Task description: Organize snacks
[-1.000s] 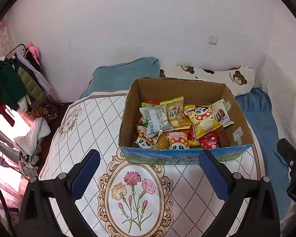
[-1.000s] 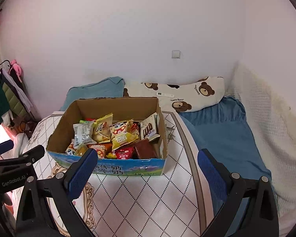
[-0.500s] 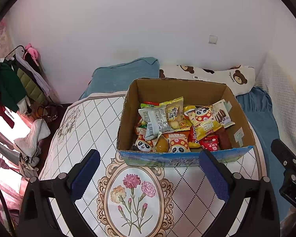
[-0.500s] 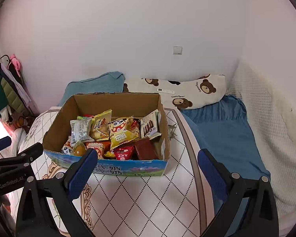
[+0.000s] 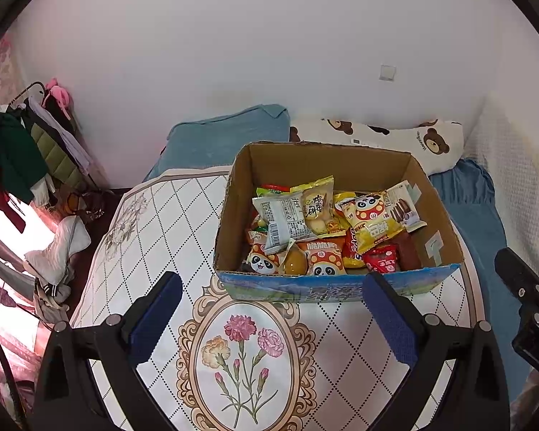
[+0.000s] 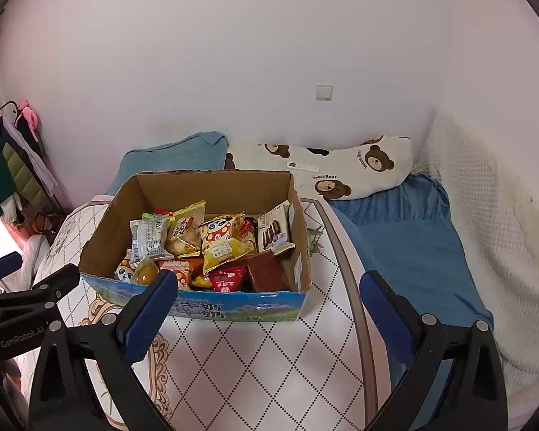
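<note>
An open cardboard box [image 5: 431, 197] with a blue printed front stands on a round table with a diamond-and-flower cloth [image 5: 143, 230]. It holds several snack packets, among them a yellow panda packet [image 5: 372, 221], a silver packet [image 5: 284, 219] and a red one [image 5: 382, 262]. The box also shows in the right wrist view [image 6: 212, 186]. My left gripper [image 5: 269, 309] is open and empty, just in front of the box. My right gripper [image 6: 267, 309] is open and empty, in front of the box's right corner.
A teal pillow [image 5: 230, 133] and a bear-print pillow [image 6: 341, 168] lie against the white wall behind the table. A blue bedsheet [image 6: 406, 240] lies to the right. A clothes rack [image 5: 21, 151] stands at the left. The right gripper's body [image 5: 528, 294] shows at the left wrist view's right edge.
Both grippers have drawn back and risen a little, so the box sits slightly farther away in both views. Nothing was grasped or moved.
</note>
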Tool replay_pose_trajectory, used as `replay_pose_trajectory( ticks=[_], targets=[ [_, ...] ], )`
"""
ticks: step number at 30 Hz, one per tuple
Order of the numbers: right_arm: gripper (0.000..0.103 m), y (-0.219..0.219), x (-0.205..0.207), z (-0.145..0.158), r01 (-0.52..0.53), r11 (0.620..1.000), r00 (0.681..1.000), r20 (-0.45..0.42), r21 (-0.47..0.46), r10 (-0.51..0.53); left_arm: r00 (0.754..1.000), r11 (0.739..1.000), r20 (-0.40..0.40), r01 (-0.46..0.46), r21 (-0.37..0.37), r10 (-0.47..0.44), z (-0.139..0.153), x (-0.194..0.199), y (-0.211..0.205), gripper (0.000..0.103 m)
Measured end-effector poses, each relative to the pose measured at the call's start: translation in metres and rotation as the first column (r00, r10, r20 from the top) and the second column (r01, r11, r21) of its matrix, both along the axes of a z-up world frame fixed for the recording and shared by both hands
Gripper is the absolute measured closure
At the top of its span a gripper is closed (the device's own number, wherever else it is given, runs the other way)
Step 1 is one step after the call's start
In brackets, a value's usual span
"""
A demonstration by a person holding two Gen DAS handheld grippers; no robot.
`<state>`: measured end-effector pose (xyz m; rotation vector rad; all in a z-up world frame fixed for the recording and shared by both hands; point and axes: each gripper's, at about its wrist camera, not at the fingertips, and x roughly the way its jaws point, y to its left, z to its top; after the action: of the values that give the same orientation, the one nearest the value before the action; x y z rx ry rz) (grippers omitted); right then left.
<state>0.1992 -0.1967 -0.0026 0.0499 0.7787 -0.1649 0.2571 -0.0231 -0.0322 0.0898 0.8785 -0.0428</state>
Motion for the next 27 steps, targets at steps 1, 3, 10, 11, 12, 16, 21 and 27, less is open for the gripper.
replay_pose_trajectory(
  ticks=[1, 3, 10, 11, 12, 16, 21, 27],
  targets=[
    [0.000, 0.0006, -0.0001, 0.0009, 0.001, 1.000, 1.000, 0.001, -0.001, -0.001, 1.000, 1.000, 0.000, 0.000, 0.002, 0.000, 0.0000, 0.0000, -0.0002, 0.000],
    [0.000, 0.0006, -0.0016, 0.0019, 0.003, 1.000, 1.000, 0.005, 0.000, -0.003, 1.000, 1.000, -0.001, 0.000, -0.001, 0.000, -0.0001, -0.0003, -0.0001, 0.000],
    [0.000, 0.0008, -0.0023, 0.0028, 0.005, 1.000, 1.000, 0.007, 0.002, -0.005, 1.000, 1.000, 0.007, 0.013, 0.000, -0.013, 0.0037, -0.0024, -0.0007, 0.000],
    [0.000, 0.0007, -0.0027, 0.0029, 0.004, 1.000, 1.000, 0.005, 0.003, -0.004, 1.000, 1.000, 0.008, 0.014, -0.001, -0.014, 0.0043, -0.0025, -0.0008, 0.000],
    [0.000, 0.0012, -0.0029, 0.0030, 0.004, 1.000, 1.000, 0.005, 0.002, -0.004, 1.000, 1.000, 0.009, 0.015, -0.001, -0.015, 0.0050, -0.0030, -0.0012, 0.000],
    [0.000, 0.0032, -0.0046, 0.0032, 0.002, 1.000, 1.000, 0.006, 0.001, -0.002, 1.000, 1.000, 0.013, 0.016, -0.004, -0.016, 0.0062, -0.0039, -0.0004, 0.000],
    [0.000, 0.0038, -0.0050, 0.0032, 0.000, 1.000, 1.000, 0.009, 0.002, 0.000, 1.000, 1.000, 0.016, 0.017, -0.005, -0.017, 0.0071, -0.0040, -0.0009, 0.000],
    [0.000, 0.0046, -0.0054, 0.0035, 0.001, 1.000, 1.000, 0.009, 0.000, -0.001, 1.000, 1.000, 0.018, 0.015, -0.008, -0.015, 0.0084, -0.0048, -0.0004, 0.000]
  ],
)
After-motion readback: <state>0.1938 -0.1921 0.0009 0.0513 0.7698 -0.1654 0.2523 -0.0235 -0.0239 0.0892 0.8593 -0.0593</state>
